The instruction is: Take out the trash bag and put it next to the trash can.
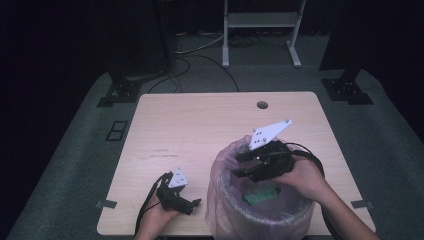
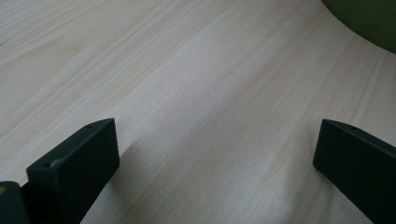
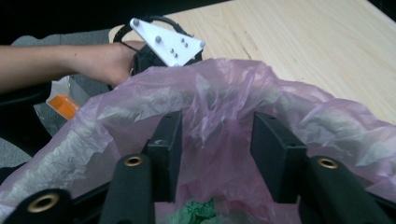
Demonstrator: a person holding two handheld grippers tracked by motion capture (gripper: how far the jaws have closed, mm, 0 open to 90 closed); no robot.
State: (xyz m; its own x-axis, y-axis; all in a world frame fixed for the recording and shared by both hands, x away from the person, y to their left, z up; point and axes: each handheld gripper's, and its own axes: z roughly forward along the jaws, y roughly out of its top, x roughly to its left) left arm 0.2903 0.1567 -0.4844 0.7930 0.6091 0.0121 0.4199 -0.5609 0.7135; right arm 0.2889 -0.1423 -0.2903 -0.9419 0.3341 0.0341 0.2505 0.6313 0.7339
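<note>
your right gripper [image 1: 242,165] over the pink-lined bin [image 1: 220,200], jaws apart and empty, green item [image 1: 260,195] below them inside, your left gripper [image 1: 196,203] spread wide on the table [image 1: 200,125]

we count two grippers, the left gripper [image 1: 196,202] and the right gripper [image 1: 239,164], one bin [image 1: 220,200] with one pink liner bag [image 3: 224,88], one green thing [image 1: 260,195] inside, all on one table [image 1: 200,125].
</note>
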